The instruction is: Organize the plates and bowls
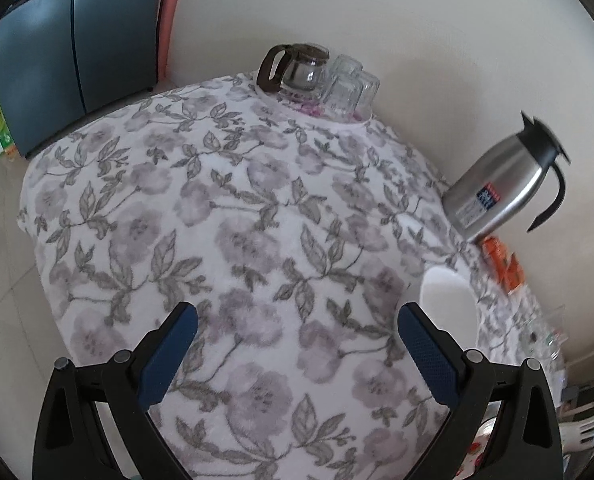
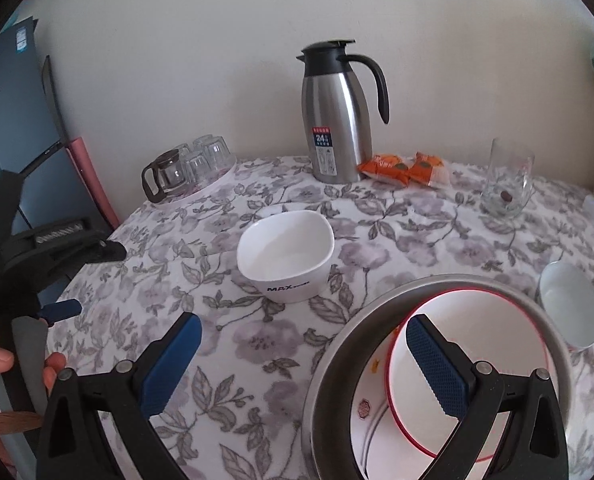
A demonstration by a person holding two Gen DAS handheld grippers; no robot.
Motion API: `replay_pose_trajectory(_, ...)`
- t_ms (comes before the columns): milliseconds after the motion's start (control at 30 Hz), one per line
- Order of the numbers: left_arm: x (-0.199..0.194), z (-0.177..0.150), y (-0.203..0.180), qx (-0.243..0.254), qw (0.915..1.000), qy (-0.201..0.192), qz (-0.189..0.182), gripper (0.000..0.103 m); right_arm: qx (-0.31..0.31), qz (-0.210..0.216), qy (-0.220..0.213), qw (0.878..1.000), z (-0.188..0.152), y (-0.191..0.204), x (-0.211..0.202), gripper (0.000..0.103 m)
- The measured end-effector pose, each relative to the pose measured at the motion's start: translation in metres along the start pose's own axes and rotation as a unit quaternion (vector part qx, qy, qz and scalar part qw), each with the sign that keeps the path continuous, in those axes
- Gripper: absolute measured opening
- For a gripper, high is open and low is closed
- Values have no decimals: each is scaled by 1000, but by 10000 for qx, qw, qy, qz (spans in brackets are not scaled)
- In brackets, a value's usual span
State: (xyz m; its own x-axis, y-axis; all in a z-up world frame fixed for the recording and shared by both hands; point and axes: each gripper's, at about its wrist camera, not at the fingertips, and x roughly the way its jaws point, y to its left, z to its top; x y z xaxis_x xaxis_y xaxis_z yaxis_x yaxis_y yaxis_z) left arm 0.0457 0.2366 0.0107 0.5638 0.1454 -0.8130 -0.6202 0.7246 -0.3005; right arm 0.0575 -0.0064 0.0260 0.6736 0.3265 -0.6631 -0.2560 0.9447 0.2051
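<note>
Floral cloth (image 2: 281, 344) is covering the table against a pale wall (image 2: 217, 40). At the back a steel jug (image 2: 337, 120) is standing upright, with orange packets (image 2: 401, 170) just beside its base and a tall glass (image 2: 507, 182) further right. On the far left a glass pot (image 2: 165, 178) and upturned glasses (image 2: 209, 160) are sitting together on a tray.

A white bowl (image 2: 287, 256) marked MAX is resting near the middle of the cloth, upright and apart from everything else. Nearer the camera, a metal pan (image 2: 337, 360) is holding red-rimmed plates (image 2: 497, 320) — one finger (image 2: 437, 360) of the right gripper (image 2: 301, 364) is hanging over the pan's inside, the other over bare cloth, jaws spread wide and gripping nothing. A small pale bowl (image 2: 573, 308) is lying just right of the pan.

The left gripper (image 1: 297, 344) is hovering over bare cloth with its jaws wide apart too, empty; in its view a white dish (image 1: 449, 304) is lying just beyond its right finger. A hand (image 2: 1, 360) is holding that gripper's grip at the left edge.
</note>
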Motion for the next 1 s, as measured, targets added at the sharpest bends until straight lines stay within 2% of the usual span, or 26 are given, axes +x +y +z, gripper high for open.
replay_pose_trajectory(100,0,4,-5,32,9999,-108,-128,100,108,-9,60,9999,5,-3,7,103)
replay_pose_trajectory(267,5,8,-15,141,9991,-44,-407,100,205,-100,156,9996,11,-5,19,103)
replay_pose_trajectory(400,16,8,-24,326,9983,194,-440,100,256,-97,302,9992,17,-7,32,103)
replay_pose_trajectory(567,34,5,-32,116,9959,615,-650,100,287,-205,431,9984,28,-10,43,103)
replay_pose_trajectory(733,53,-5,-53,344,9934,847,-688,100,528,-280,645,9961,38,-18,56,93)
replay_pose_trajectory(1000,77,-8,-64,450,9906,1087,-704,100,714,-374,930,9924,45,-21,80,86)
